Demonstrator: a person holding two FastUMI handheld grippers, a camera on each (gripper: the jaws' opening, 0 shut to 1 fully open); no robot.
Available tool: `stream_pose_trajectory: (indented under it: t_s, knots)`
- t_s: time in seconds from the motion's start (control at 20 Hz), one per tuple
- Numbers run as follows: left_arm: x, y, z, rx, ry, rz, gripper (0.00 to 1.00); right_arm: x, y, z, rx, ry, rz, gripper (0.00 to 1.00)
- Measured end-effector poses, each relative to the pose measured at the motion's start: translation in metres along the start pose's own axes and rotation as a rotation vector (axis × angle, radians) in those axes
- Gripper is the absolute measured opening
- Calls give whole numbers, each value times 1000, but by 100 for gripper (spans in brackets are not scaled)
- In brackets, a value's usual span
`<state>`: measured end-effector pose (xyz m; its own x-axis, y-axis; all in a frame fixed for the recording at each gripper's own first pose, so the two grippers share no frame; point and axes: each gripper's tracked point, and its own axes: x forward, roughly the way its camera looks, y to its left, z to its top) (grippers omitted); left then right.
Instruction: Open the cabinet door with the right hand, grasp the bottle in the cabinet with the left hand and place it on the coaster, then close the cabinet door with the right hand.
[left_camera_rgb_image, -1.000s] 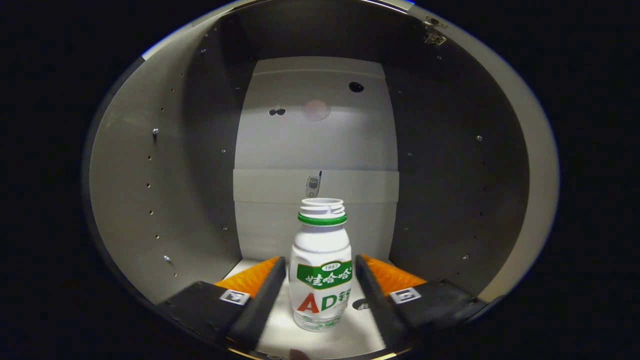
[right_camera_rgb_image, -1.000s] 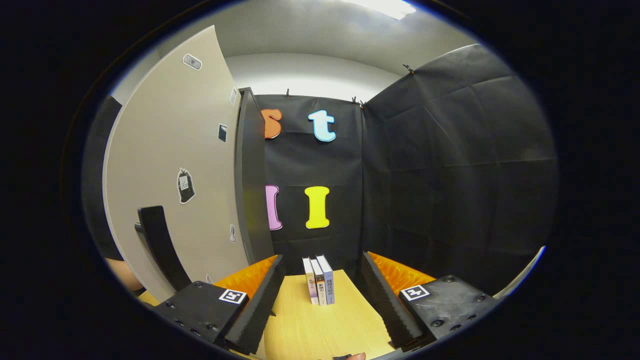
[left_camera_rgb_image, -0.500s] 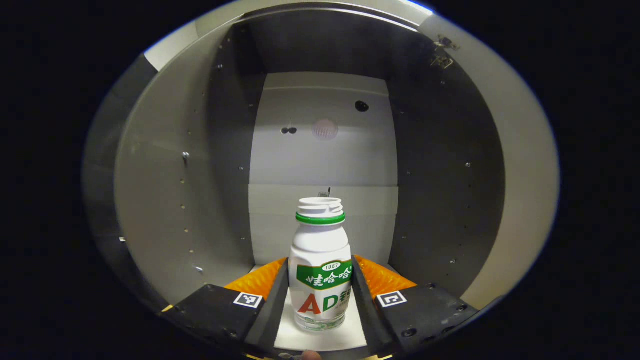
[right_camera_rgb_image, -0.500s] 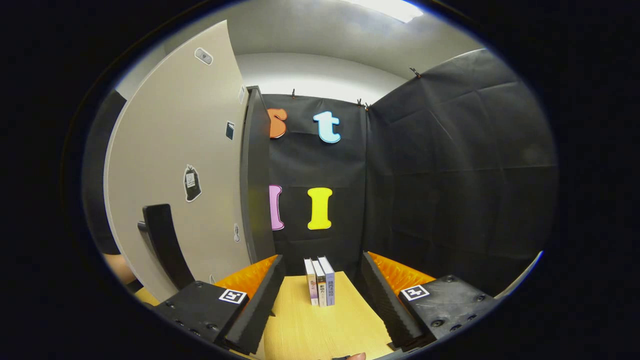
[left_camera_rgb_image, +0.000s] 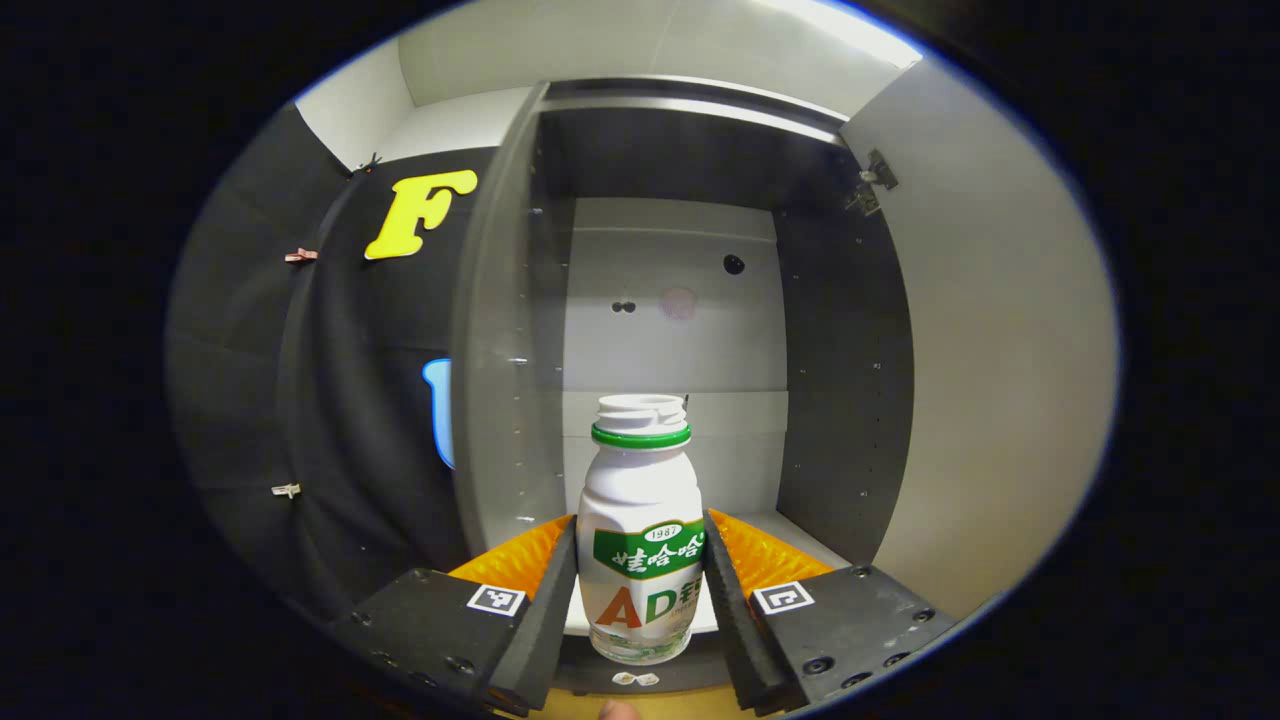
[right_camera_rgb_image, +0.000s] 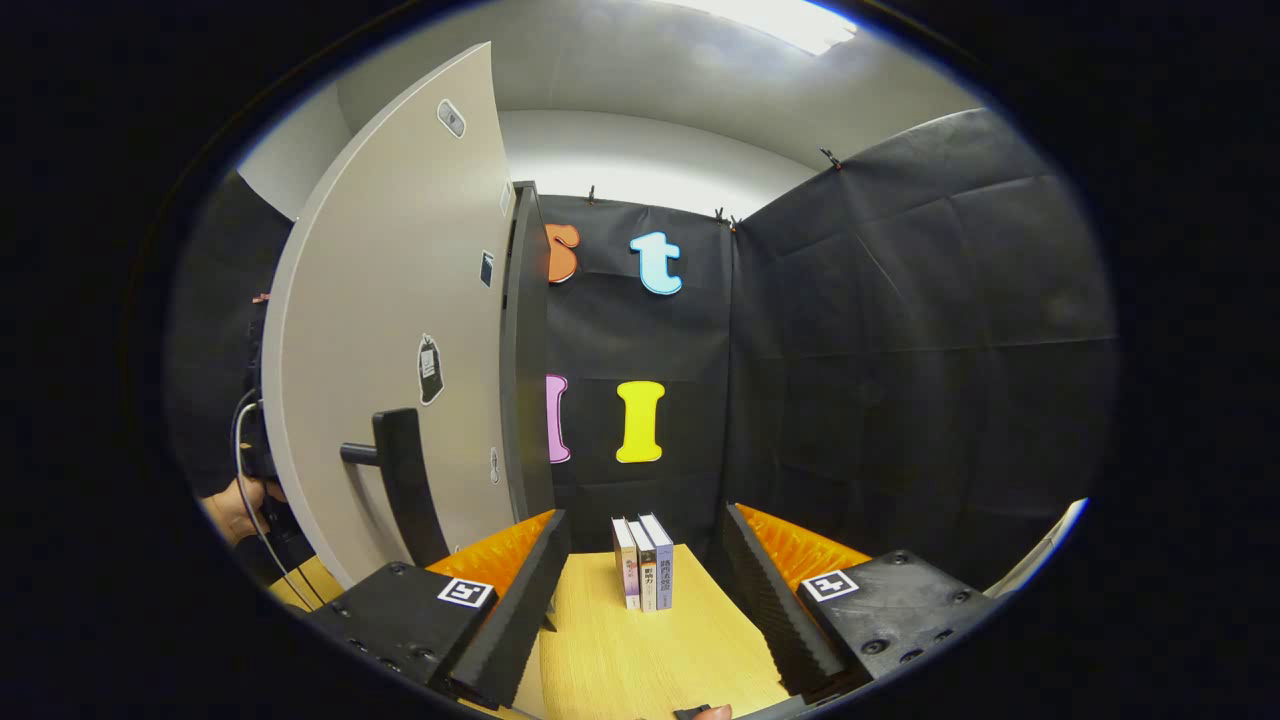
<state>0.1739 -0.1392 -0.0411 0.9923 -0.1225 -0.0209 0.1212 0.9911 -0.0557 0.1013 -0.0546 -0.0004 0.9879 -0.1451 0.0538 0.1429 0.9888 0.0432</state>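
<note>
A white bottle (left_camera_rgb_image: 640, 530) with a green neck ring and green label stands upright between the fingers of my left gripper (left_camera_rgb_image: 640, 595), which is shut on its body. The bottle is just outside the front of the open cabinet (left_camera_rgb_image: 680, 300), above the front edge of its floor. In the right gripper view, my right gripper (right_camera_rgb_image: 645, 590) is open with nothing between its fingers, over the wooden table (right_camera_rgb_image: 640, 650). The open cabinet door (right_camera_rgb_image: 400, 330) with its dark handle (right_camera_rgb_image: 405, 485) stands to the left of that gripper.
Three upright books (right_camera_rgb_image: 645, 560) stand on the table ahead of the right gripper. A hand (right_camera_rgb_image: 235, 505) holding a cable shows at the far left behind the door. The inside face of the door (left_camera_rgb_image: 990, 380) lies to the right of the bottle.
My left gripper closed on the bottle and drew back out of the cabinet with it. The right gripper view has shifted slightly; the door now appears nearer the centre.
</note>
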Motion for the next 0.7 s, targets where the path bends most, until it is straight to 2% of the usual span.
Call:
stream_pose_trajectory:
  t_s: [0.35,0.55,0.7]
  knots:
    - [-75,50,-23,-20,11,25,68,-16,-2,4,-50,-22,-41,97]
    - [-111,73,-45,7,-2,23,67,-26,-6,5,-31,-33,-81,97]
    - [-140,82,-71,-11,-6,8,69,-34,-4,14,-24,-53,-104,98]
